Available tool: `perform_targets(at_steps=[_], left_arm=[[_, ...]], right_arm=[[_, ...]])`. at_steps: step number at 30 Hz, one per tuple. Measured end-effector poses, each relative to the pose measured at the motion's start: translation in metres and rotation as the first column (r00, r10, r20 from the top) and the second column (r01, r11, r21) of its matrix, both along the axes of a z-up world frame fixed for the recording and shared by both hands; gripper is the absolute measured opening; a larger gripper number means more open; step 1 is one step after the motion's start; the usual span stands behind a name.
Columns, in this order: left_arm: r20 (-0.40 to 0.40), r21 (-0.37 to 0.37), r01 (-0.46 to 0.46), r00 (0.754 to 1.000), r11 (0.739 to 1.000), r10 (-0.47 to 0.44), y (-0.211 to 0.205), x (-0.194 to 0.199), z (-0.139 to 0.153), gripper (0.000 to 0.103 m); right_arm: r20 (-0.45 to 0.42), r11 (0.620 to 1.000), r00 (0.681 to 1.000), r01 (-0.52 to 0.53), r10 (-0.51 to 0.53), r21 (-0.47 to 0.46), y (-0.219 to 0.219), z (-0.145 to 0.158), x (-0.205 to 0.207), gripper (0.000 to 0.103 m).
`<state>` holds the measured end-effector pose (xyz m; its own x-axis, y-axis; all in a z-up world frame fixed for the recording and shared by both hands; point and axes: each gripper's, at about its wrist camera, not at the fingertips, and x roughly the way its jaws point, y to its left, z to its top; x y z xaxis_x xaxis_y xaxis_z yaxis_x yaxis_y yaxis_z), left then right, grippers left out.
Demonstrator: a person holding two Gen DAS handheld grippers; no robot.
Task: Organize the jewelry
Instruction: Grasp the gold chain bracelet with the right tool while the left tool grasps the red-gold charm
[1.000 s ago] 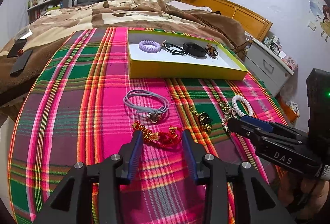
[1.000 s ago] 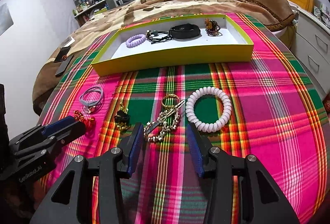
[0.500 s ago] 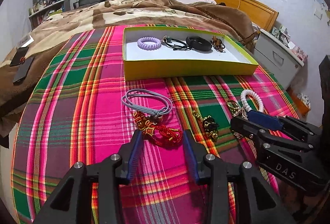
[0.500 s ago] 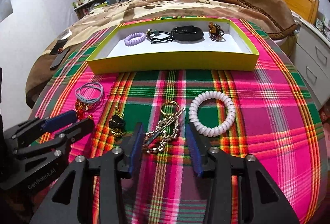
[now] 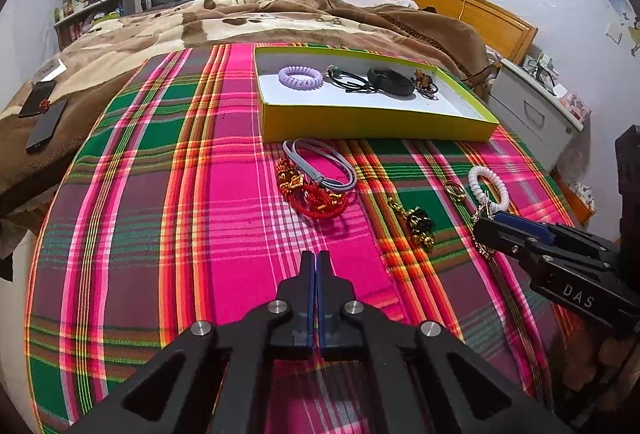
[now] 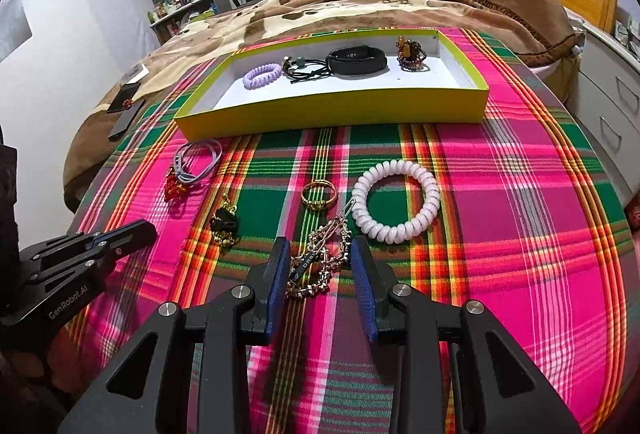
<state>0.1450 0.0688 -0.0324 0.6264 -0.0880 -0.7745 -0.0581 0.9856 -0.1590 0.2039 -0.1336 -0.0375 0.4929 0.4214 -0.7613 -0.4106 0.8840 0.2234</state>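
My left gripper [image 5: 316, 262] is shut with nothing between its pads. The red beaded bracelet [image 5: 316, 196] lies on the plaid cloth just ahead of its tips, partly under a grey cord bracelet [image 5: 326, 166]. My right gripper [image 6: 320, 246] straddles the silver chain bracelet [image 6: 320, 262]. Its jaws are closing and the right pad stands clear of the chain. A white coil band [image 6: 396, 206], a gold ring [image 6: 319, 194] and a black-and-gold piece [image 6: 224, 224] lie nearby. The yellow tray [image 6: 332, 112] holds a lilac coil, a black cord, a black band and a beaded charm.
The plaid cloth [image 5: 160, 194] covers the foot of a bed with a brown blanket [image 5: 240, 18] behind the tray. Two phones [image 5: 40, 118] lie at the far left. A grey drawer unit [image 5: 536, 114] stands to the right, and my left gripper [image 6: 136, 230] shows low left in the right wrist view.
The left jaws went from wide open to fully shut, and the red bracelet now lies ahead of the tips instead of between them. The right jaws have narrowed around the silver chain.
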Motion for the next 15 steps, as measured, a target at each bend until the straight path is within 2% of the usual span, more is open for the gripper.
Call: perform_targets(at_steps=[4, 5, 7, 8, 9, 15], left_arm=[[0.029, -0.040, 0.021, 0.999, 0.999, -0.020, 0.002, -0.004, 0.005, 0.000], [0.033, -0.044, 0.013, 0.999, 0.999, -0.012, 0.002, -0.003, 0.006, 0.003], [0.030, -0.050, -0.008, 1.000, 0.999, 0.009, 0.003, 0.001, 0.007, 0.021], [0.029, -0.058, -0.011, 0.999, 0.998, 0.013, 0.003, 0.003, 0.007, 0.035], [0.029, -0.073, -0.011, 0.999, 0.997, 0.013, 0.003, 0.007, 0.007, 0.041], [0.013, -0.027, -0.010, 1.000, 1.000, 0.010, -0.004, 0.028, 0.004, 0.041]], right_arm=[[-0.008, 1.000, 1.000, -0.003, 0.004, 0.020, -0.004, 0.000, -0.002, 0.032], [-0.009, 1.000, 1.000, -0.003, 0.003, 0.023, -0.005, 0.000, -0.003, 0.032], [-0.010, 1.000, 1.000, -0.002, 0.003, 0.026, -0.006, 0.000, -0.003, 0.032], [-0.009, 1.000, 1.000, -0.002, 0.003, 0.024, -0.006, 0.000, -0.004, 0.032], [-0.009, 1.000, 1.000, -0.003, 0.003, 0.024, -0.006, 0.000, -0.003, 0.032], [-0.013, 0.999, 1.000, -0.004, 0.004, 0.033, -0.007, 0.001, -0.004, 0.032]])
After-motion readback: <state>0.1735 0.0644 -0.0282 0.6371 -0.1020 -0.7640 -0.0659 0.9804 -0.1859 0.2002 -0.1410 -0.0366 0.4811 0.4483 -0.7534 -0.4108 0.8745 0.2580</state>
